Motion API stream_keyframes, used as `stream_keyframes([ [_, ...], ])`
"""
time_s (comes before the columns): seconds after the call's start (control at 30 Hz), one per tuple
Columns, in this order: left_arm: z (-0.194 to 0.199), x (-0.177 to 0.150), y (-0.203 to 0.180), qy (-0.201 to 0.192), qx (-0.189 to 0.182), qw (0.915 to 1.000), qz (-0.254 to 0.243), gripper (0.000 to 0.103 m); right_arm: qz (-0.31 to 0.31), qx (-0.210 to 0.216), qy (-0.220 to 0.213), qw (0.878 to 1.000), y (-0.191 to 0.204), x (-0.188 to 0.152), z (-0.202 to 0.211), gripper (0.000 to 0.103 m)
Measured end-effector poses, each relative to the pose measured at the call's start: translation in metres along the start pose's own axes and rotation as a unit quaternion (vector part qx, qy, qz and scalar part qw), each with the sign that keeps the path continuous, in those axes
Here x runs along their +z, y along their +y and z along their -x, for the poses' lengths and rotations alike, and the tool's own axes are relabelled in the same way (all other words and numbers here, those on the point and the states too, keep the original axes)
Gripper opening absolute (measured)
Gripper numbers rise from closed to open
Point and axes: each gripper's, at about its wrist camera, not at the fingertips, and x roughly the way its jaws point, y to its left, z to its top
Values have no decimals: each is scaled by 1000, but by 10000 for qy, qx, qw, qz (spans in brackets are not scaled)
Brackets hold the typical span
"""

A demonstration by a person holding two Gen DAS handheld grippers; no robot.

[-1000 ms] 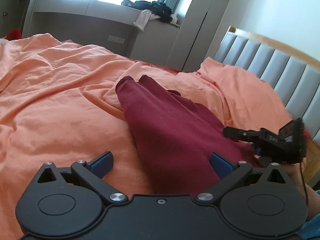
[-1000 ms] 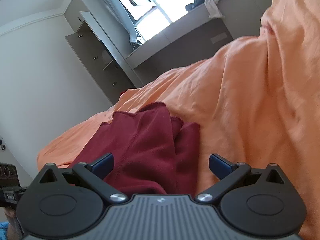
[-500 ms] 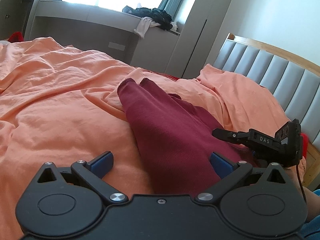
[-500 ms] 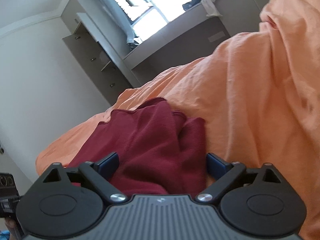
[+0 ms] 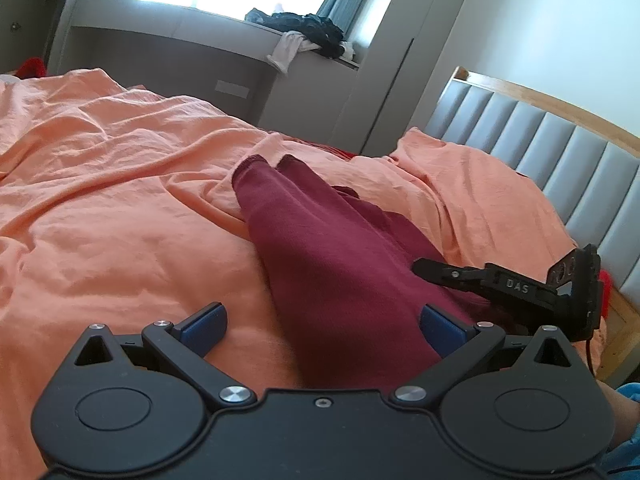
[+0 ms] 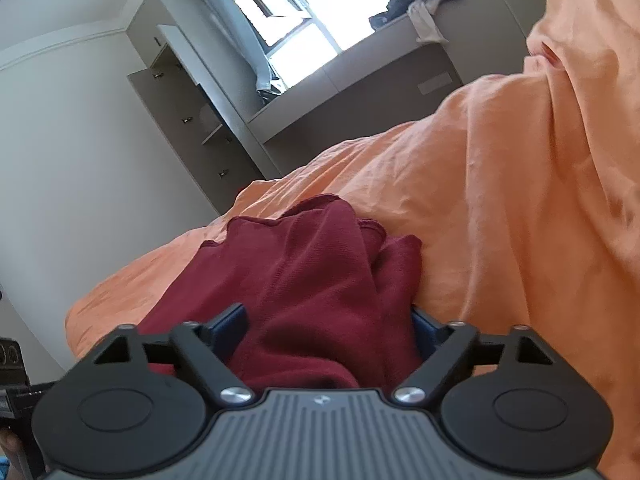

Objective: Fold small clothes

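Note:
A dark red garment (image 5: 332, 256) lies in a long bunched strip on the orange bedsheet (image 5: 100, 208). My left gripper (image 5: 322, 320) is open, its blue pads (image 5: 204, 322) straddling the near end of the garment. My right gripper (image 6: 330, 330) is partly open with a thick bunch of the same garment (image 6: 316, 264) between its blue pads, which sit close against the cloth. The right gripper also shows in the left wrist view (image 5: 508, 284), low over the garment's right side.
A grey padded headboard (image 5: 560, 152) with a wooden frame runs along the right. A grey window ledge (image 5: 208, 36) holds a pile of dark and white clothes (image 5: 304, 32). Grey cabinets (image 6: 192, 120) stand beyond the bed. The sheet rises in a high fold (image 6: 560, 140).
My right gripper has pushed forward onto the garment and its jaws have narrowed around the cloth. My left gripper has stayed open at the garment's near end.

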Motion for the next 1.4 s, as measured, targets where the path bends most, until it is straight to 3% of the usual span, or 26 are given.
stream_keyframes([
  [0.2, -7, 7, -1, 169, -227, 9995, 135, 102, 203, -20, -68, 9998, 10, -1, 4, 65],
  [0.3, -15, 12, -4, 370, -101, 9991, 166, 100, 361, -92, -110, 9992, 17, -2, 5, 60],
  [0.5, -27, 23, -7, 800, -162, 9958, 411, 79, 468, -211, -175, 9985, 23, -4, 8, 53],
  [0.67, -35, 29, -8, 1009, 19, 9925, 692, 65, 425, -254, -217, 9985, 23, -5, 10, 49],
  [0.83, -37, 40, -31, 1050, 398, 9933, 283, 37, 502, -354, -406, 9973, 30, -5, 13, 33],
  [0.9, -36, 47, -43, 1021, 510, 9935, -31, 32, 670, -395, -544, 9955, 38, -5, 16, 30],
  [1.17, -18, 77, -77, 539, 981, 9827, -1475, 30, 1383, -499, -1186, 9820, 86, 5, 12, 29],
  [1.3, -11, 96, -68, 246, 1233, 9769, -1729, 31, 1299, -398, -1358, 9814, 105, 20, -13, 29],
  [1.4, -15, 107, -44, 288, 1322, 9788, -1539, 32, 1144, -357, -1266, 9847, 111, 24, -41, 29],
])
